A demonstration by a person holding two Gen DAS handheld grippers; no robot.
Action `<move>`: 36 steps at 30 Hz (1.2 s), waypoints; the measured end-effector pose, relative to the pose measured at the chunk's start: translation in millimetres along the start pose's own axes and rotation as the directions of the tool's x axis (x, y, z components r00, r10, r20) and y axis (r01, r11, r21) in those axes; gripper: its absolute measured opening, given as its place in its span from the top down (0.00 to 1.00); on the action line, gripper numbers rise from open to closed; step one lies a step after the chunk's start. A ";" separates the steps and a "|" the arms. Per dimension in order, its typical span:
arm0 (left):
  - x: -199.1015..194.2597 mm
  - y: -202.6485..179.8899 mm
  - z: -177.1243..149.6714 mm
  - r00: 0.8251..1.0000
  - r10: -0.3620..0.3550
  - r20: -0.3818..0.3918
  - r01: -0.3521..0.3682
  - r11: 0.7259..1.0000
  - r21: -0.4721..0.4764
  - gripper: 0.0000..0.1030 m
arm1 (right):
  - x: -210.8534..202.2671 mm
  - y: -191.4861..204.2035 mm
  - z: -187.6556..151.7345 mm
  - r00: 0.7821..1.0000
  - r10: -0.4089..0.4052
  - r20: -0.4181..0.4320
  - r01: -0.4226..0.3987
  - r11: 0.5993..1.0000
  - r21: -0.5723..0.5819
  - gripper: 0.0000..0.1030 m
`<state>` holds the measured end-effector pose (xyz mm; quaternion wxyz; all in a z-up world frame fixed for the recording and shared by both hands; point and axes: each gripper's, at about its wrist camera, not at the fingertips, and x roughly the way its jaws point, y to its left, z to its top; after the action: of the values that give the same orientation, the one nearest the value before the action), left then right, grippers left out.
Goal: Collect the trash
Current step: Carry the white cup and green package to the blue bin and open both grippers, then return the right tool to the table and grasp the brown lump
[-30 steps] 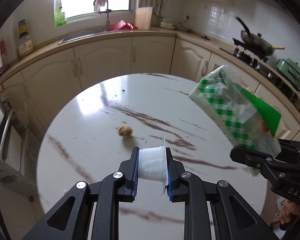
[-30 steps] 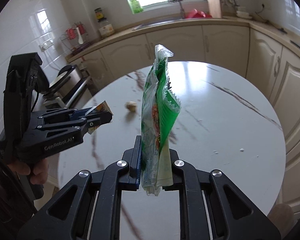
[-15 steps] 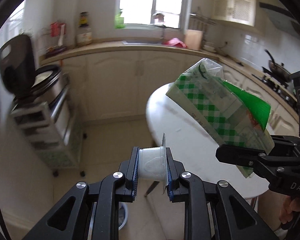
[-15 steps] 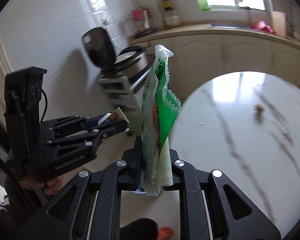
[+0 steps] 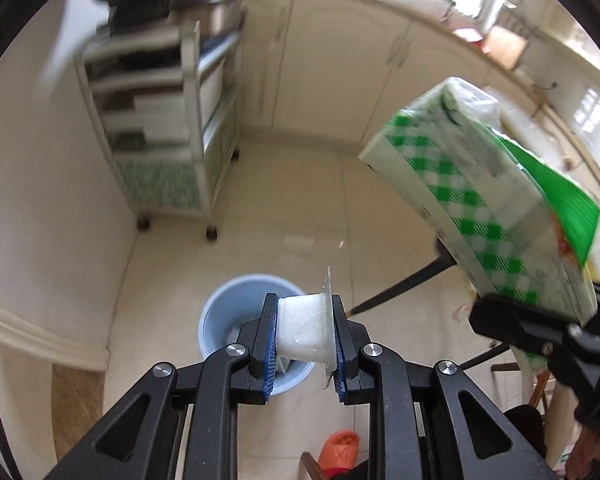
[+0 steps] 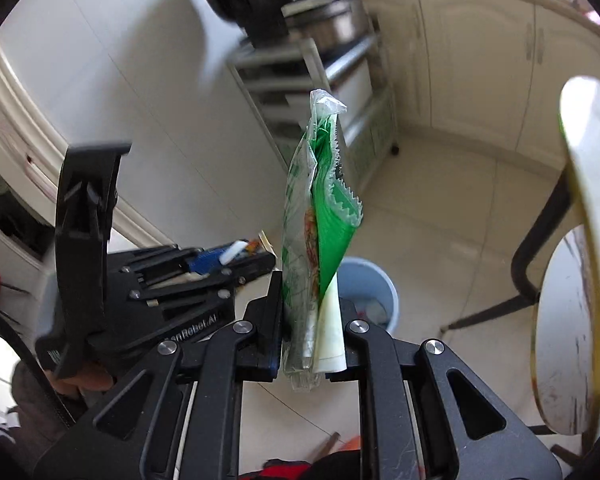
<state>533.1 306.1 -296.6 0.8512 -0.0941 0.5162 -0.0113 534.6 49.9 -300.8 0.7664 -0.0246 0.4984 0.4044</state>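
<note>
Both views have swung off the table, which filled them a second ago, and now look down at the floor [image 5: 312, 208] and a blue bin [image 5: 236, 308]. My left tongs [image 5: 304, 340] are clamped narrow on a small white cup [image 5: 306, 332], its foil lid sticking out at one side. My right tongs [image 6: 314, 340] are nearly shut on a green wrapper [image 6: 320, 220], which stands up between the pads. Seen from the left tongs, the bin sits just past and below their tips, with some trash already in it. From the right tongs it lies just beyond the wrapper, partly hidden.

To drop well, I judge each load should be brought squarely over the bin mouth before I release; the light wrapper may drift, so I would let it go low.

Floor: pale glossy tile. A metal shelf rack [image 5: 168, 120] stands by the wall, with cream cabinets [image 6: 480, 60] behind. The table edge [image 6: 588, 184] shows to the right of the right tongs.
</note>
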 end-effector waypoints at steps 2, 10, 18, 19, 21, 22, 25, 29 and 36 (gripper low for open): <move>25.4 4.7 4.2 0.999 -0.019 -0.045 0.018 1.000 -0.023 0.82 | 23.9 -13.5 -5.1 0.999 -0.015 -0.046 0.016 1.000 0.012 0.86; 78.7 11.6 14.4 0.993 -0.006 -0.119 -0.003 0.997 -0.072 0.58 | 102.9 -33.5 0.7 0.987 -0.015 -0.159 0.025 0.998 0.062 0.86; 86.8 23.7 19.7 0.990 0.082 -0.115 -0.098 0.986 -0.137 0.34 | 145.1 -37.9 -8.7 0.971 0.016 -0.237 0.005 0.996 0.086 0.85; 85.8 24.0 21.8 0.990 0.089 -0.110 -0.105 0.983 -0.151 0.34 | 148.6 -36.2 -9.5 0.971 0.024 -0.238 -0.003 0.996 0.085 0.85; 72.5 21.5 20.1 0.990 0.103 -0.099 -0.119 0.979 -0.167 0.33 | 153.9 -34.2 -7.6 0.971 0.034 -0.237 -0.012 0.996 0.092 0.79; 65.7 21.5 17.7 0.989 0.118 -0.091 -0.132 0.977 -0.167 0.33 | 155.5 -32.6 -7.9 0.970 0.041 -0.238 -0.020 0.996 0.090 0.79; 45.2 19.1 13.1 0.986 0.151 -0.065 -0.161 0.970 -0.181 0.27 | 151.9 -26.2 -4.8 0.973 0.020 -0.229 -0.002 0.997 0.081 0.62; 4.8 5.3 4.6 0.985 0.171 -0.002 -0.168 0.966 -0.198 0.26 | 131.5 -20.5 -0.3 0.984 0.013 -0.177 0.002 0.997 0.083 0.50; -80.7 -47.7 -6.1 0.969 0.158 0.191 -0.129 0.979 -0.156 0.19 | 22.5 -11.3 23.9 0.999 -0.024 0.040 0.023 0.999 0.031 0.46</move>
<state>493.7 267.7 -220.5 0.8890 -0.1173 0.4319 0.0970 563.6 66.2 -310.6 0.7812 -0.0107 0.4888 0.3882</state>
